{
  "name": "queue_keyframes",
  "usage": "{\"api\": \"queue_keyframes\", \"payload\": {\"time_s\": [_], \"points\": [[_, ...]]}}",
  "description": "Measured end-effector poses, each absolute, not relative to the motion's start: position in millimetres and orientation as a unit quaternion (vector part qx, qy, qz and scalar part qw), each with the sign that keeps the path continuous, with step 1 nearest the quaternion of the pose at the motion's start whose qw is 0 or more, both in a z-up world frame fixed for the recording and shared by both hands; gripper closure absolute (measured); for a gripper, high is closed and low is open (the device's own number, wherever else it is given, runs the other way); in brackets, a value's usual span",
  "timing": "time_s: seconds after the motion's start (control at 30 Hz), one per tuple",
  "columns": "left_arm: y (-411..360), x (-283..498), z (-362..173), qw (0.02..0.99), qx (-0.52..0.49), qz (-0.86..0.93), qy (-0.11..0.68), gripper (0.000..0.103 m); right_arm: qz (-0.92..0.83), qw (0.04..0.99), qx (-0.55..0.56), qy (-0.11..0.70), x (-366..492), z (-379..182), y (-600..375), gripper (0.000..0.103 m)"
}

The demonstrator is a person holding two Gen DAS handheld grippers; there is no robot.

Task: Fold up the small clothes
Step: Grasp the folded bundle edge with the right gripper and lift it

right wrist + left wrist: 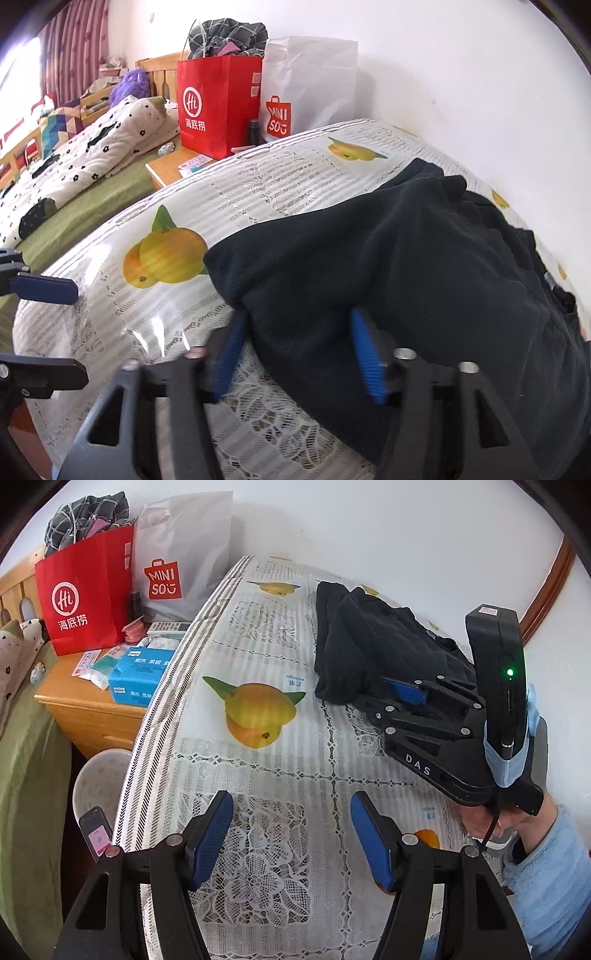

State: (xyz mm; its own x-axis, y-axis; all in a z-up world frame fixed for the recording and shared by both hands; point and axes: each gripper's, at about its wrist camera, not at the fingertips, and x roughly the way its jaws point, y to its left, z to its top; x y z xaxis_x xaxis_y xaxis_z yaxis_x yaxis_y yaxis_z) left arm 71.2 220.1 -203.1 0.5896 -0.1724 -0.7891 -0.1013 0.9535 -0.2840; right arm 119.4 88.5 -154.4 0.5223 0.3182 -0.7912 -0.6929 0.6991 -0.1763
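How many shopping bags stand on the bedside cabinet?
2. The red bag, stuffed with checked fabric, stands on the cabinet's back corner; the white Miniso bag leans against the wall right beside it. Others may be hidden behind them.

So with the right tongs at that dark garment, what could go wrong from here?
The right tongs straddle a thick bunched edge of the dark garment, so they may pinch several layers at once and drag the whole heap. The glossy tablecloth could let the cloth slide. The left tongs hang open, off the garment, so nothing anchors it.
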Motion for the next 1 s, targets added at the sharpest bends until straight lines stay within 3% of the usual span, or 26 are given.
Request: {"api": "queue_keyframes", "payload": {"time_s": [0.07,0.13,0.57,0.7,0.87,1.0], "points": [[217.9,73.6,-203.3,0.878,-0.15,-0.018,0.455,0.039,0.293,0.84,-0.258,0.377,120.2,-153.1,88.1,0.083],[213.5,77.2,-202.4,0.876,-0.147,-0.016,0.458,0.039,0.298,0.849,-0.232,0.371,122.6,-144.1,80.0,0.086],[150.2,107.6,-190.2,0.879,-0.117,-0.041,0.461,0.039,0.189,0.941,0.106,0.261,141.1,-24.5,-108.8,0.088],[107.4,115.8,-188.5,0.877,-0.091,-0.079,0.464,0.039,0.138,0.949,0.164,0.231,129.9,-37.9,-181.8,0.088],[52.6,122.3,-182.4,0.877,-0.052,-0.124,0.46,0.039,0.087,0.932,0.196,0.291,129.2,-82.9,-247.5,0.087],[14.9,130.4,-184.1,0.871,-0.034,-0.154,0.466,0.039,0.036,0.92,0.157,0.356,132.5,-112.7,-275.6,0.087]]}}
